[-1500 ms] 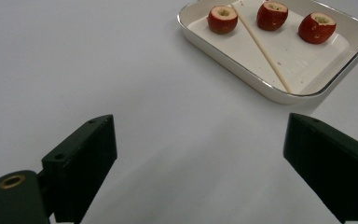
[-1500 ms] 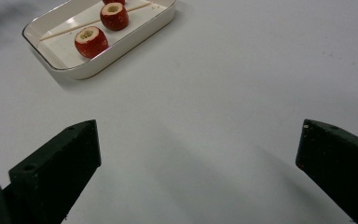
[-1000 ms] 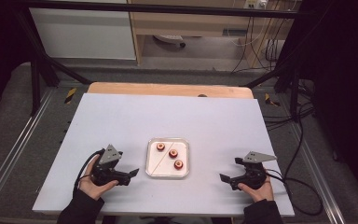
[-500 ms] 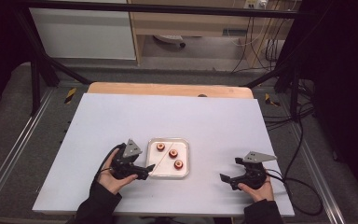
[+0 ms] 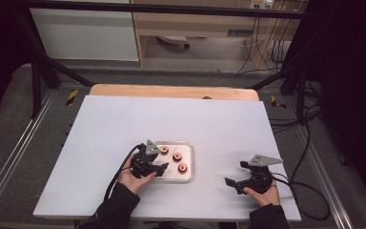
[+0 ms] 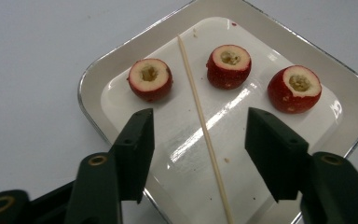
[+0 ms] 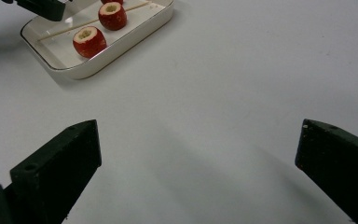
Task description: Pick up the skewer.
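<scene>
**A:** Wooden and very thin, that skewer [image 6: 204,130]. It lies flat in the white tray [image 6: 91,77], running between the cored red fruits [image 6: 150,79], and the left hand-held gripper [image 6: 198,154] hangs right over it. Its jaws have just been closing and stand half apart, one on each side of the stick, not pressing on it.

**B:** How would it handle, do you think?

**A:** Light and stiff, I'd judge, but easy to snap or roll on that glossy tray floor. Low as it lies, I'd take it near the middle, across its length, so it doesn't tip once lifted.

**B:** And the fruit?

**A:** Three pieces, hollowed at the top. Probably soft enough to bruise under a hard squeeze, and round enough to roll.

**B:** What about the high view?

**A:** From there the tray [image 5: 190,162] sits near the front middle of the pale surface [image 5: 124,124], with the left hand-held gripper [image 5: 159,168] over its near left corner. The skewer is too fine to make out from up there; the left gripper view shows it plainly.

**B:** And over on the right?

**A:** The right hand-held gripper [image 5: 231,182] rests well apart from the tray, jaws wide, nothing between them. Its own view looks across bare surface to the tray's far side [image 7: 121,51], with two fruits and the stick behind them.
</scene>
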Action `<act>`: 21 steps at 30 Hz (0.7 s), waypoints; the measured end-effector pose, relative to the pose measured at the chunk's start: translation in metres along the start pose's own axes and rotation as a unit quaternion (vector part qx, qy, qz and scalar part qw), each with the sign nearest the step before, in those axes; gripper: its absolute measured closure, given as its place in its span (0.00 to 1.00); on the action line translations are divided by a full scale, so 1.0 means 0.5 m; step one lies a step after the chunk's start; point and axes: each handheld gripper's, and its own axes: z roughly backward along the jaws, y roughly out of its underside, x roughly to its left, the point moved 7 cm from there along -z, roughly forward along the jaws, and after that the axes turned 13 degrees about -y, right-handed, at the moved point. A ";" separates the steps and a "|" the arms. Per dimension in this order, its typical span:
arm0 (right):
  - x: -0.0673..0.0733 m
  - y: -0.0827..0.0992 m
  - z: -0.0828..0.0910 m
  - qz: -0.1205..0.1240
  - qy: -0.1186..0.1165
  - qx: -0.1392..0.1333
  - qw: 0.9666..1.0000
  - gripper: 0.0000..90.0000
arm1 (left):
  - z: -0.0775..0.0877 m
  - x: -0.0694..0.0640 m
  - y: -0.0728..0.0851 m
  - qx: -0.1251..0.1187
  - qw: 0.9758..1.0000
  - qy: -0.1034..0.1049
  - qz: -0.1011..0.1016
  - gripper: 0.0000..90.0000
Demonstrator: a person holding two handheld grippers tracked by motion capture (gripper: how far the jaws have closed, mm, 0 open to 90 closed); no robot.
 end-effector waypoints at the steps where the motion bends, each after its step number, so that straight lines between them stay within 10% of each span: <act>1: 0.000 0.000 0.000 0.001 0.000 0.000 1.000 0.01 | 0.000 0.000 0.000 0.000 1.000 0.000 0.000 0.55; 21: 0.000 0.001 -0.001 0.003 0.001 0.001 1.000 0.01 | -0.018 -0.019 0.023 0.002 1.000 -0.009 0.018 0.90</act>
